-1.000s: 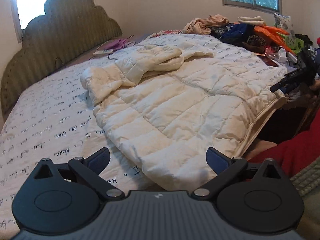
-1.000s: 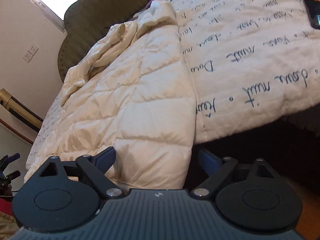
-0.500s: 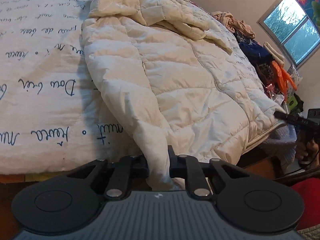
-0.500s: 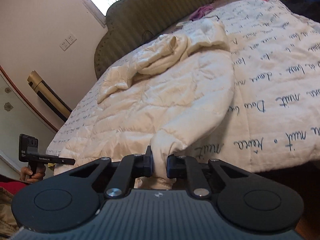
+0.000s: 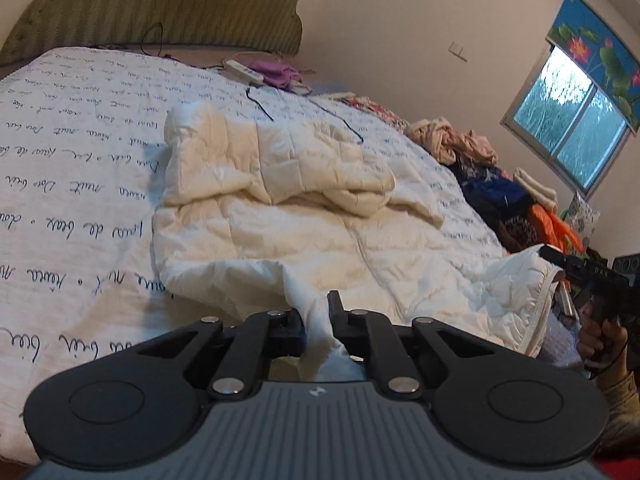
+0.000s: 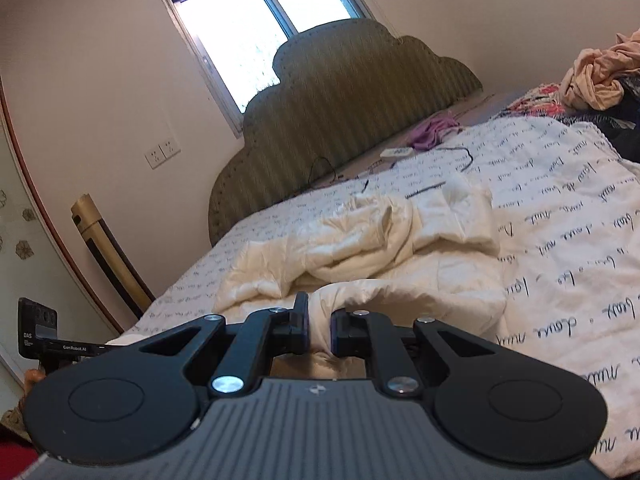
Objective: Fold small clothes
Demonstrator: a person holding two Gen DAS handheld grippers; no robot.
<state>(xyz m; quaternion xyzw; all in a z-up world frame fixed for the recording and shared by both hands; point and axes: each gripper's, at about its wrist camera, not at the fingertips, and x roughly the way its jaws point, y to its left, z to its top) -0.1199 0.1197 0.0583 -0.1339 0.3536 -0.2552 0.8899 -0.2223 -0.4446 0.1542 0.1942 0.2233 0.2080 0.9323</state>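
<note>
A cream quilted puffer jacket (image 5: 304,216) lies spread on the bed, sleeves bunched at its far end; it also shows in the right wrist view (image 6: 360,248). My left gripper (image 5: 318,320) is shut on the jacket's near hem corner and lifts it off the bed. My right gripper (image 6: 319,328) is shut on the other hem corner, which folds up over the jacket body. The right gripper also shows in the left wrist view (image 5: 576,268) at the right edge, with the lifted hem beside it.
The bed cover (image 5: 68,184) is white with handwritten script. A padded green headboard (image 6: 344,112) stands behind. A pile of clothes (image 5: 500,184) sits at the bed's far right. A power strip (image 5: 244,71), black cables and a purple cloth (image 5: 276,74) lie near the headboard.
Both grippers went from open to shut on the jacket's hem corners, then lifted the hem up off the bed edge and forward toward the headboard.
</note>
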